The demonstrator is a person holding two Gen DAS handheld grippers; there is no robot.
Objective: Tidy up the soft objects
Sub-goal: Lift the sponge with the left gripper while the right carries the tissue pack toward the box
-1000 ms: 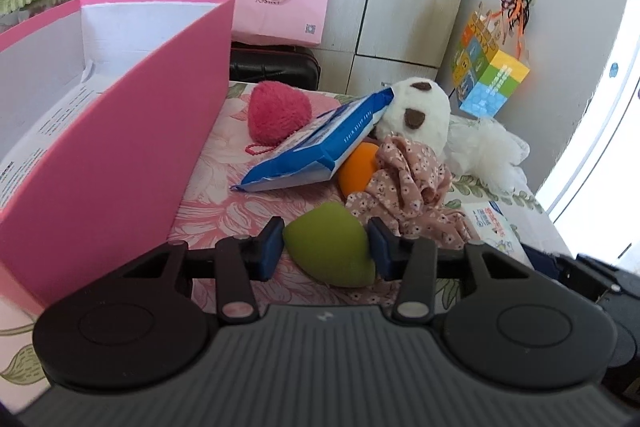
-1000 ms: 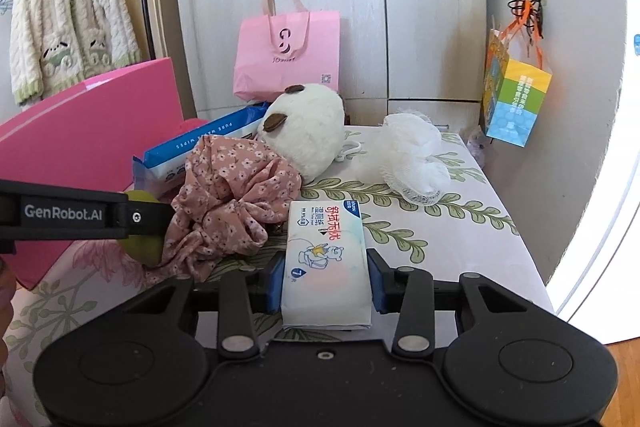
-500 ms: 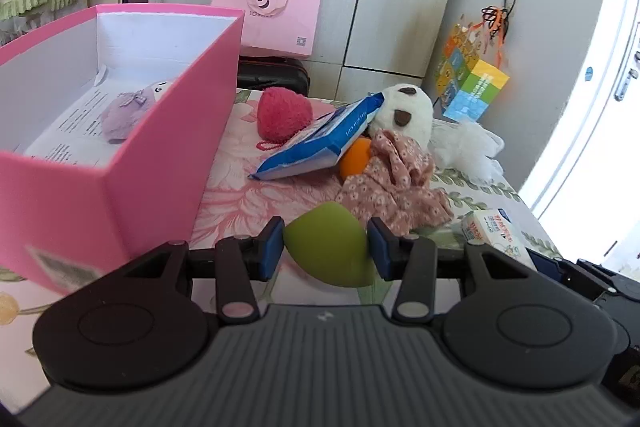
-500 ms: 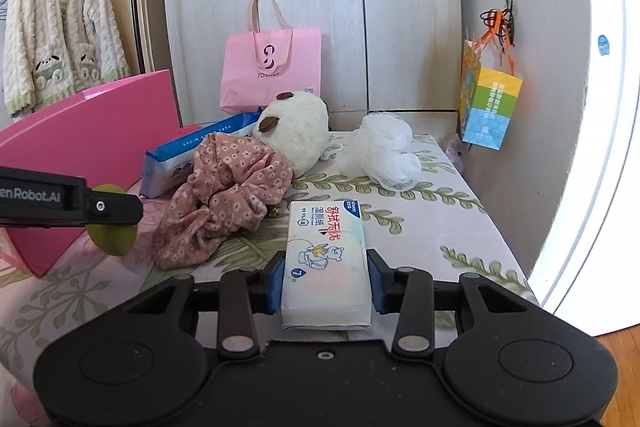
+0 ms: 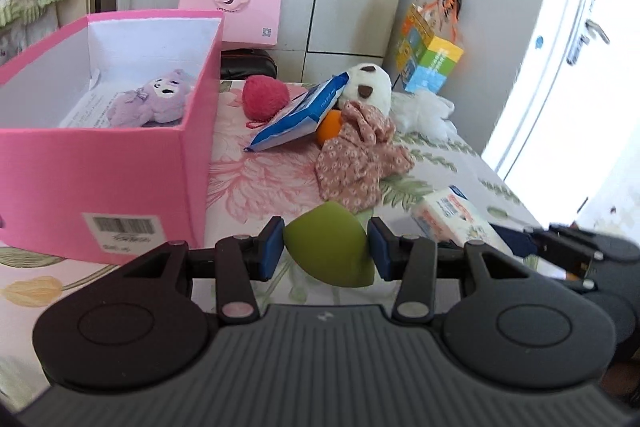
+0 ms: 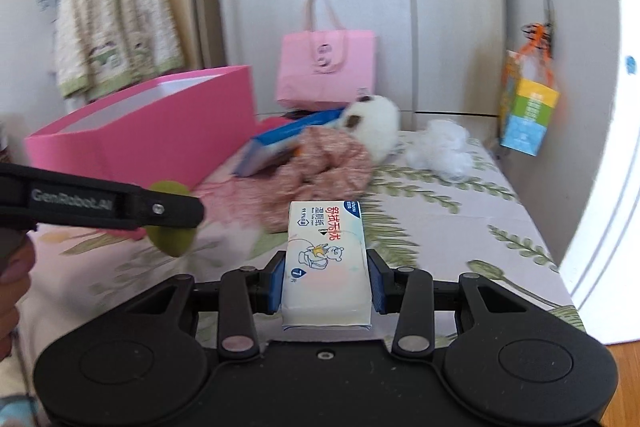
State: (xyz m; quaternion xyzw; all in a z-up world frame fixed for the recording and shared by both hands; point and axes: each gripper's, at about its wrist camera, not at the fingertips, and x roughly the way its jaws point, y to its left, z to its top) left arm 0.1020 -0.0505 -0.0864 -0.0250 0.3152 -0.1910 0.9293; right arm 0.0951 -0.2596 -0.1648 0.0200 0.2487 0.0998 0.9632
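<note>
1. My left hand-held gripper (image 5: 326,253) is closed on a green sponge (image 5: 328,251), its blue pads pressing both sides, and it is held above the flowered bedspread (image 5: 260,183).
2. My right hand-held gripper (image 6: 325,283) is clamped on a white tissue pack (image 6: 325,263), which sticks out forward between the pads.
3. In the right wrist view the left hand-held gripper comes in from the left with the green sponge at its tip, and part of my hand (image 6: 10,267) shows at the left edge.
4. An open pink box (image 5: 120,163) stands on the left of the bed, with a purple plush toy (image 5: 154,99) lying inside it on a printed sheet.
5. Right of the box, farther off, lies a red fuzzy ball (image 5: 265,97).
6. A blue wipes pack (image 5: 298,115) leans tilted against a white plush toy (image 5: 366,85), with an orange ball (image 5: 329,127) tucked beneath it.
7. A floral pink cloth (image 5: 358,159) lies crumpled just in front of the white plush, and a white mesh puff (image 5: 426,107) sits to the right of it.
8. A pink paper bag (image 5: 232,7) stands against the far wardrobe.
</note>
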